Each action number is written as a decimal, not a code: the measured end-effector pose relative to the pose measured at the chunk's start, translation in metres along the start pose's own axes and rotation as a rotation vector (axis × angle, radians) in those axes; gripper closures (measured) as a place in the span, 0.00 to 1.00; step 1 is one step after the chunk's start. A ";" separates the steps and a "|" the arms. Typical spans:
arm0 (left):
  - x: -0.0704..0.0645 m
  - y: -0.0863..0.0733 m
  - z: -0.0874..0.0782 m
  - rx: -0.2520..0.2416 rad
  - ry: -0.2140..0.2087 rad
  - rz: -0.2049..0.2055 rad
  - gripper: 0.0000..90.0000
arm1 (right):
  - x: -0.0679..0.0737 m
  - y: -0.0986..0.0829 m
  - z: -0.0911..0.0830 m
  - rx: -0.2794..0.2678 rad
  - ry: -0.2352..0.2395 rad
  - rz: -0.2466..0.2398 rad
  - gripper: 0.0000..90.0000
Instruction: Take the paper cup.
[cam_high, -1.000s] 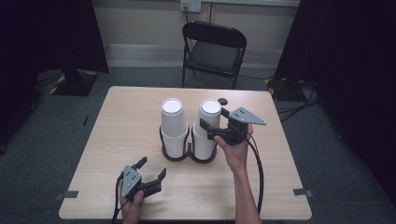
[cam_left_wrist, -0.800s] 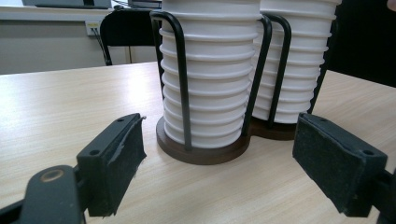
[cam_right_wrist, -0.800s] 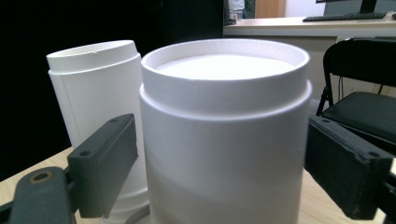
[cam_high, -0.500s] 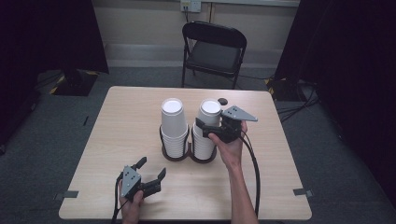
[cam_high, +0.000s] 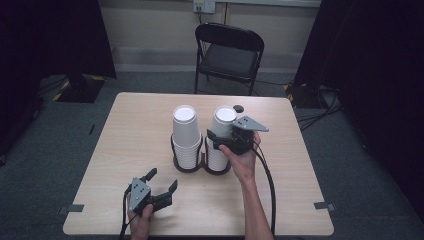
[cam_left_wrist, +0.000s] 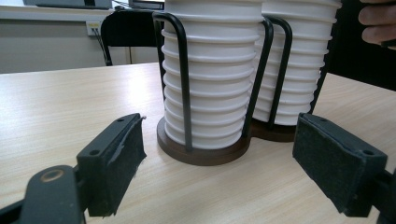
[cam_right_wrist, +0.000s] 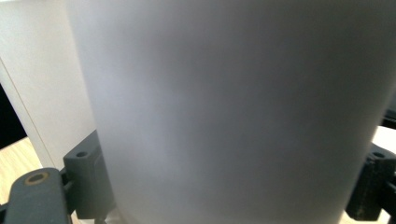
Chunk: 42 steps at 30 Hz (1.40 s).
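The left gripper (cam_high: 161, 192), low and left of centre in the high view, rests on the table (cam_high: 125, 145) with jaws spread wide and empty. Beyond it, mid-frame, two cup stacks sit in a black wire holder (cam_high: 190, 165). The right gripper (cam_high: 218, 140) straddles the right stack (cam_high: 221, 132); contact is probable, though the blurred close view leaves it unconfirmed. Risk: a firm squeeze may crush the top cup, and lifting off-axis may drag nested cups or tip the holder.

Right claw (cam_high: 216, 138) seemingly nearer cups (cam_high: 221, 131)
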<state>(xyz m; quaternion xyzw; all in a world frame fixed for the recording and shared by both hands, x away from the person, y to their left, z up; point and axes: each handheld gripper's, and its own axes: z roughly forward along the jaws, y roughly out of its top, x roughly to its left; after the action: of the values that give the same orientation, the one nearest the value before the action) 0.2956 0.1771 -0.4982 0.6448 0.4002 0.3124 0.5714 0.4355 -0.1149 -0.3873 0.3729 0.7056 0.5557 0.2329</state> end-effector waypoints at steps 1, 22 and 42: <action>0.000 0.000 0.000 0.000 0.000 0.000 0.18 | 0.000 -0.001 0.000 0.002 0.003 0.001 0.12; -0.001 0.000 0.000 0.001 0.001 0.004 0.18 | -0.002 -0.002 0.002 0.010 -0.002 -0.002 0.13; -0.001 0.000 0.000 -0.002 0.000 0.003 0.18 | -0.001 0.001 0.002 0.020 -0.008 -0.029 0.14</action>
<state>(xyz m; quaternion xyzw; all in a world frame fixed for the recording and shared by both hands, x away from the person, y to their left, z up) 0.2953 0.1766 -0.4982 0.6448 0.3988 0.3139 0.5716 0.4377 -0.1145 -0.3868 0.3672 0.7157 0.5435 0.2400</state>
